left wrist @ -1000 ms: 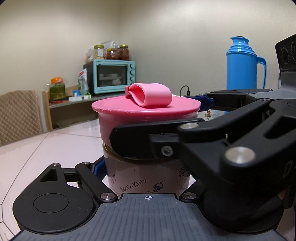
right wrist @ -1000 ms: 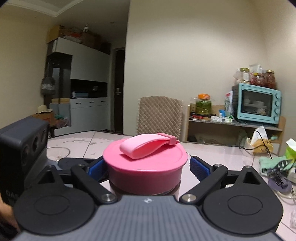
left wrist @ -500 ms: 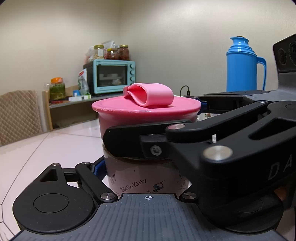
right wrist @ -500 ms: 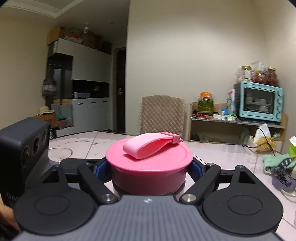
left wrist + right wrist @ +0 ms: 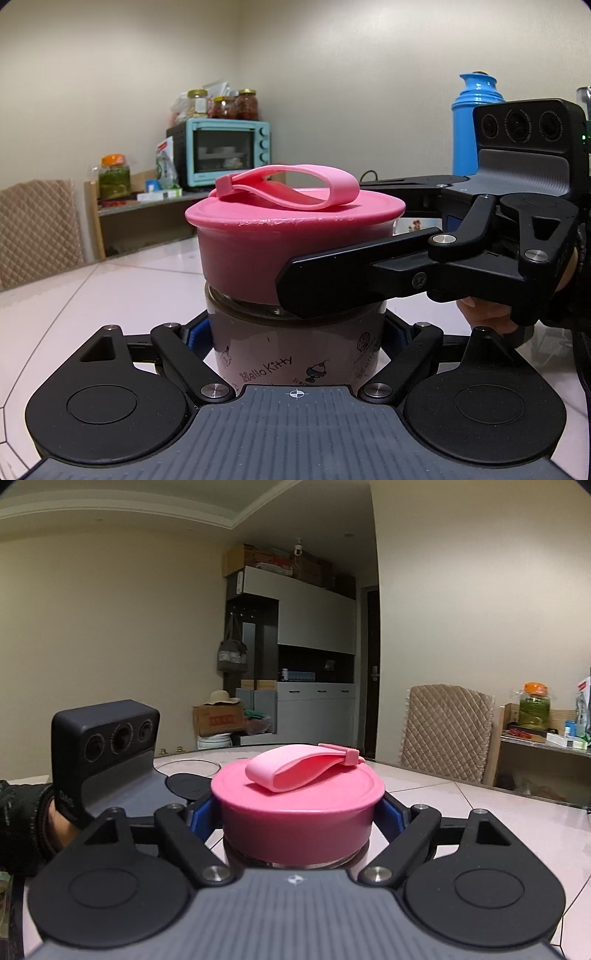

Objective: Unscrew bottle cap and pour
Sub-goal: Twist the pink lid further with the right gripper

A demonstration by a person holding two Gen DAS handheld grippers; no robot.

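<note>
- Pink plastic cap (image 5: 293, 236) with a looped pink strap (image 5: 295, 186) on top sits on the bottle (image 5: 295, 343), a clear, dark-filled jar printed with "Hello Kitty" that stands upright on the pale tiled desk (image 5: 110, 288).
- The left gripper (image 5: 295, 332) is closed on the bottle's body below the cap; its blue-padded fingers (image 5: 197, 334) press against the glass on both sides.
- The right gripper (image 5: 297, 812) is clamped on the cap, with its blue fingers (image 5: 389, 814) tight against the cap's pink wall on either side. Its jaws have just been closing, with the cap between them.
- In the left wrist view the right gripper reaches in from the right of the bottle, one black finger lying across the cap's lower edge where it meets the glass.
- A person's hand (image 5: 484, 314) shows under that gripper, to the right of the bottle; in the right wrist view a dark knitted sleeve (image 5: 22, 823) shows left of the bottle, behind the left gripper's camera block (image 5: 105, 746).
- Behind the bottle stand a teal toaster oven (image 5: 221, 151) with jars on top, a green-filled jar with an orange lid (image 5: 114, 175), and a quilted chair back (image 5: 37, 229).
- A blue thermos (image 5: 474, 122) stands to the bottle's right.
</note>
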